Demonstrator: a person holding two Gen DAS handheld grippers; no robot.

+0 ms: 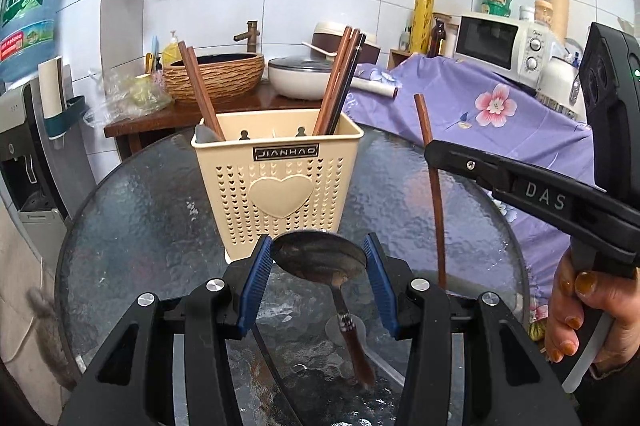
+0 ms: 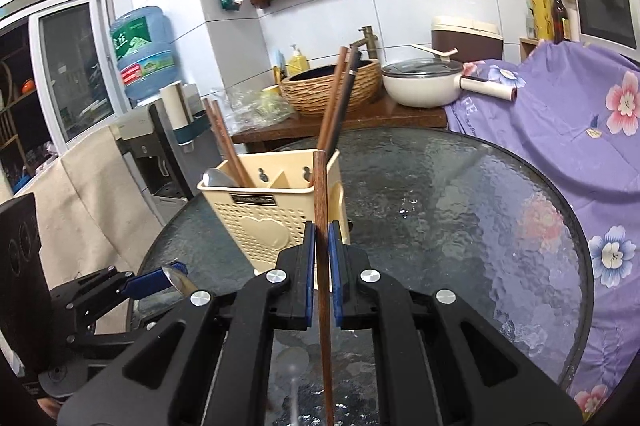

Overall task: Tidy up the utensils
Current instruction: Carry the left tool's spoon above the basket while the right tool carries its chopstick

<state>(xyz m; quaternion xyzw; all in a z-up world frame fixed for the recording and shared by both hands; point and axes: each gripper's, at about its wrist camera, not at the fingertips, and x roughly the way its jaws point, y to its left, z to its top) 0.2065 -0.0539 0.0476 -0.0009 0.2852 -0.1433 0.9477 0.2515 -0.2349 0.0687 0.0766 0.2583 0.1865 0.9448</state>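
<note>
A cream utensil holder (image 1: 280,182) with a heart on its front stands on the round glass table (image 1: 140,210), holding several chopsticks and a spoon. My left gripper (image 1: 318,258) is shut on the bowl of a metal spoon (image 1: 320,258), whose brown handle hangs down toward me. In the right wrist view my right gripper (image 2: 322,238) is shut on a brown chopstick (image 2: 320,194) that stands upright just in front of the holder (image 2: 272,222). The chopstick (image 1: 434,186) and the right gripper also show at the right of the left wrist view.
Behind the table is a wooden counter with a woven basin (image 1: 216,74), a white lidded pot (image 1: 300,74) and a plastic bag. A purple flowered cloth (image 1: 500,114) covers things at the right, with a microwave (image 1: 500,46) behind. A water dispenser (image 1: 28,130) stands at left.
</note>
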